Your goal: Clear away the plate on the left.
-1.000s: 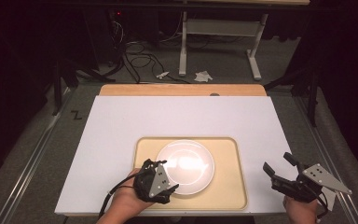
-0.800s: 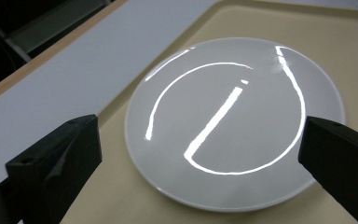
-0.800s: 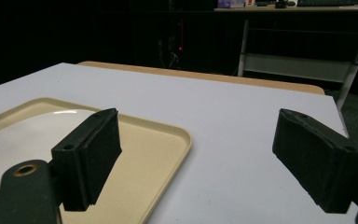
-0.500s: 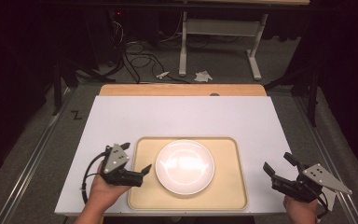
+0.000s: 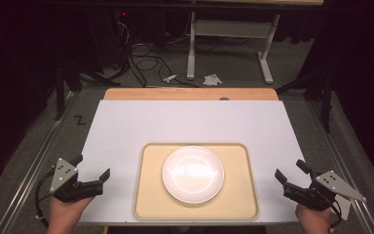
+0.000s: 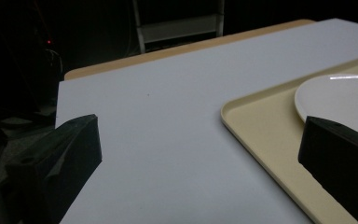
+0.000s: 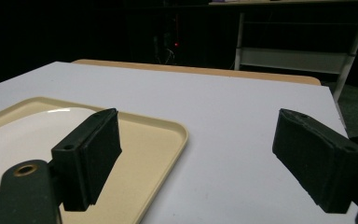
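1. High view: the white plate (image 5: 193, 174) lies in the middle of the beige tray (image 5: 148, 195) at the near edge of the white table (image 5: 185, 122). The left gripper (image 5: 93, 176) hangs at the near left, well apart from the tray, jaws spread and empty; the right gripper (image 5: 292, 176) at the near right, likewise open.

2. Left gripper view: jaws wide, nothing between — tray edge (image 6: 261, 135) and plate rim (image 6: 340, 95) to the right.

3. Right gripper view: jaws wide apart over bare table; tray (image 7: 158, 140) and plate (image 7: 23, 140) at left.

4. Judgement: the plate looks placed — little seems left.
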